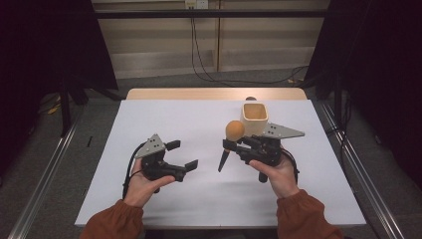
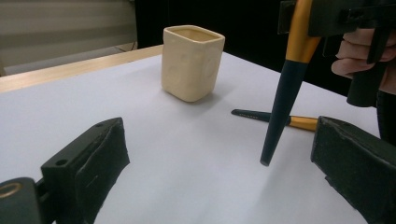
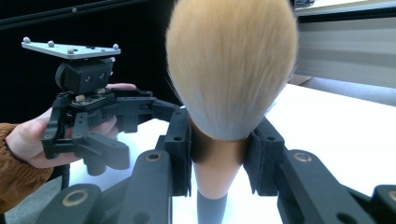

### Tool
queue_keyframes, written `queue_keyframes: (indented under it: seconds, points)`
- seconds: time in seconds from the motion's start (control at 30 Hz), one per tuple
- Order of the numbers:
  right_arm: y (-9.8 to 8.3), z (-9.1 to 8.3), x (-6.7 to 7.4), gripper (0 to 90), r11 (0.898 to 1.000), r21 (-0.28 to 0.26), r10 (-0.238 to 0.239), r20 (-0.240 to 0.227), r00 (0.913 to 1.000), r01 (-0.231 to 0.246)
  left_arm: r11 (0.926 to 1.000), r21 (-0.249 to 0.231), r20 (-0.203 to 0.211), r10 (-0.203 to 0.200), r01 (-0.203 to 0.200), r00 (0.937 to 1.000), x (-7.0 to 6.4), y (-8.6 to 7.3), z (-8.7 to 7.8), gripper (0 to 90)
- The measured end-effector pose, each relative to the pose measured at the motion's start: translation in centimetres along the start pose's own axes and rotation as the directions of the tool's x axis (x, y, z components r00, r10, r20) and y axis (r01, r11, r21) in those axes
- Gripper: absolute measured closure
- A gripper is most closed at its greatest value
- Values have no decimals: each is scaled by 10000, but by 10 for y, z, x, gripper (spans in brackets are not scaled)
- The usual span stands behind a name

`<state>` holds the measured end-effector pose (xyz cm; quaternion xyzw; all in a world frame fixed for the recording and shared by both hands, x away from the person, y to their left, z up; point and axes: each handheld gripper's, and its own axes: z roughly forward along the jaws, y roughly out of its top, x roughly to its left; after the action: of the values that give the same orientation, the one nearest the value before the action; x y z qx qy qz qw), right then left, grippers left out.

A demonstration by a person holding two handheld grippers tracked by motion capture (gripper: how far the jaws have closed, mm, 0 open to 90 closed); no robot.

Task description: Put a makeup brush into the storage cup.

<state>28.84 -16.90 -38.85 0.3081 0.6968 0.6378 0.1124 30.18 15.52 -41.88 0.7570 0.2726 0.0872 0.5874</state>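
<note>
A makeup brush with a fluffy orange head (image 1: 235, 130) (image 3: 231, 65) stands upright over the white table, its dark tapered handle (image 2: 285, 93) pointing down and its tip just above the surface. My right gripper (image 1: 231, 144) (image 3: 217, 154) is shut on the brush's gold neck. My left gripper (image 1: 182, 155) (image 2: 219, 140) hovers to the left of the brush with its jaws wide open and nothing between them. A cream square cup (image 1: 255, 118) (image 2: 191, 63) stands upright behind the brush. A second dark and gold brush (image 2: 275, 119) lies flat on the table behind the held one.
The white table sheet (image 1: 199, 119) has a wooden edge (image 1: 214, 93) at the far side. Metal rails run along the floor on both sides. Dark curtains and hanging cables lie beyond the table.
</note>
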Motion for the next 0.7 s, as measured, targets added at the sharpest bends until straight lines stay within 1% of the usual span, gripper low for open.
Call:
queue_keyframes:
  seconds: [0.07,0.1,0.13,0.17,0.23,0.3,0.33,0.43,0.5,0.53,0.57,0.63,0.67,0.7]
  points:
    - [1,-2,-1,664,10000,-48,12,65,10000,-12,10000,1,-397,30,-30,9992,1,-1,-3,21]
    - [1,-3,-2,665,10000,-65,16,103,9999,-15,10000,16,-543,-58,59,9985,2,-2,-4,20]
    - [1,-4,-2,664,10000,-71,-16,151,9999,17,9998,91,-679,-153,160,9976,4,-2,-6,20]
    - [2,-5,-3,664,10000,-75,13,195,9998,-12,9998,108,-722,-145,153,9973,5,-3,-8,21]
    - [2,-8,-5,664,9999,-121,52,257,9997,-49,9996,13,-975,-267,270,9949,6,-3,-12,20]
    - [3,-10,-7,664,9998,-155,83,381,9992,-77,9991,-134,-971,-413,402,9944,8,-5,-17,20]
    - [3,-11,-7,664,9998,-159,77,401,9992,-71,9985,-189,-892,-521,506,9947,8,-5,-19,20]
    - [4,-13,-9,664,9998,-182,74,481,9988,-66,9992,-150,-1006,-392,379,9942,8,-7,-24,23]
    - [4,-15,-10,664,9998,-171,59,491,9988,-51,9990,-187,-935,-425,409,9947,9,-8,-28,23]
    - [5,-15,-11,664,9998,-186,56,474,9989,-48,9990,-203,-977,-424,406,9943,9,-8,-30,23]
    - [5,-16,-12,663,9998,-204,8,466,9989,1,9992,-231,-1044,-343,320,9939,9,-9,-33,23]
    - [6,-18,-13,664,9998,-182,-26,551,9985,36,9990,-348,-1124,-329,292,9931,9,-10,-38,20]
    - [7,-19,-14,664,9998,-170,-45,598,9982,55,9992,-318,-1152,-271,236,9930,9,-11,-41,20]
    - [8,-20,-15,664,9998,-201,-68,634,9980,81,9993,-349,-1344,-184,139,9908,9,-11,-44,21]
